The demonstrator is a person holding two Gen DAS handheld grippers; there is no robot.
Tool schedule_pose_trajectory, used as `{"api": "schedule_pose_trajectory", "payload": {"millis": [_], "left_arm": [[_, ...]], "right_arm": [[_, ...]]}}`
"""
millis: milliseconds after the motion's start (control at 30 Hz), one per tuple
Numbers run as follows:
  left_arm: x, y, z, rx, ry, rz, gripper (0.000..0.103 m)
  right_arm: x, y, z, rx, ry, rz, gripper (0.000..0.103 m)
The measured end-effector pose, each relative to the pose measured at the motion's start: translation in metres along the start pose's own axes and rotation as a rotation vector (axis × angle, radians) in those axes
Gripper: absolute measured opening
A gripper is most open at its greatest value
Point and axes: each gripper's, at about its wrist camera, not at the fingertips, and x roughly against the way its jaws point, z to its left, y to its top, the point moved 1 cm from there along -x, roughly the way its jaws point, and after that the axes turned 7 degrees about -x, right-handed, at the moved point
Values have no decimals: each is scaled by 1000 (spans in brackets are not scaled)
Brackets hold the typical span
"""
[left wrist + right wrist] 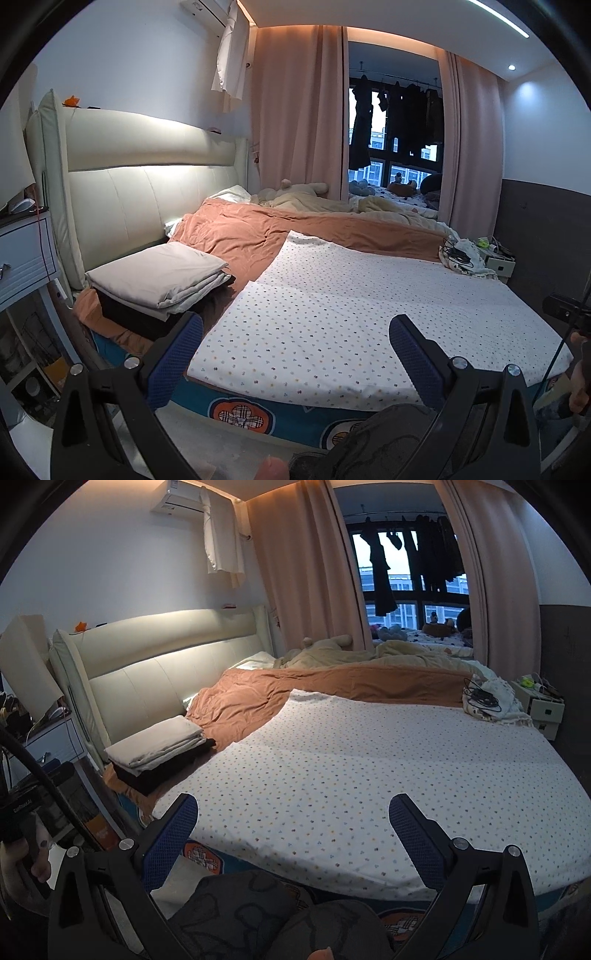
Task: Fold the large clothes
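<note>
White dotted sheet (351,295), orange blanket (236,232), pink curtains (295,110).

A bedroom with white walls (122,55) and a dark grey lower panel (535,221) on the right-hand wall. A wide bed carries a padded cream headboard (147,177), lit from above by a warm strip. A wall air conditioner (181,498) sits near the ceiling, with a pale garment (221,531) hanging from it. Pink curtains (295,110) frame a dark-framed window (410,587), where dark clothes (382,568) hang on a rail against daylight and buildings outside. A recessed spotlight (511,67) and a ceiling light strip (498,16) glow. A white bedside cabinet (26,254) stands left of the bed, and a small white nightstand (543,709) stands at the far right. The floor (221,443) is pale.
</note>
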Motion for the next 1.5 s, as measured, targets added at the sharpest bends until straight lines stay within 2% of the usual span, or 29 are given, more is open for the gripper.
{"api": "schedule_pose_trajectory", "payload": {"millis": [333,667,933,1500], "left_arm": [[18,-20,-25,-17,-20,-10,103],[14,-26,-40,-38,-28,0,103],[13,-25,-42,-15,-22,10,103],[12,-24,-48,-41,-23,-2,103]], "right_arm": [[19,-19,-5,-50,-16,-24,103],[8,-30,2,-54,-73,-16,103],[5,-23,9,-60,-62,-1,103],[10,-30,2,-95,-54,10,103]]}}
